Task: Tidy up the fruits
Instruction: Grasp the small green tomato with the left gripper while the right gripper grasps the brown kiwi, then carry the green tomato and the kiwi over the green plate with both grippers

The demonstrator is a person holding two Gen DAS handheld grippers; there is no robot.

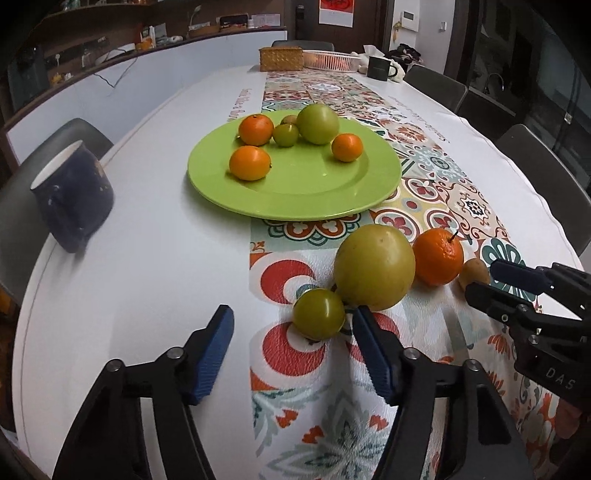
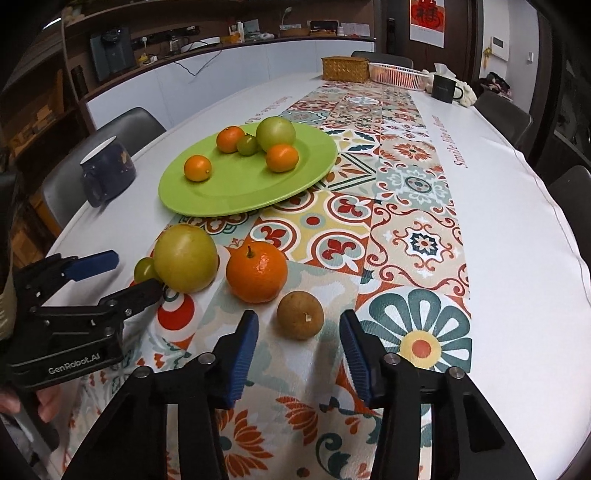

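"GenRobot.AI" in white on left gripper (image 2: 110,275) body, seen from right wrist. "DAS" on right gripper (image 1: 480,278) body, seen from left wrist. "Smile" legible in red script on tablecloth (image 2: 498,221); rest of that line blurred. Red poster (image 2: 426,22) on wall, character unreadable.

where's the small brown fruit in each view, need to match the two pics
Left wrist view: small brown fruit at far right, partly hidden behind the right gripper, just right of the stemmed orange.
Right wrist view: small brown fruit low centre, between the right gripper fingers, untouched.
Shared landmark: the stemmed orange, beside it in both.
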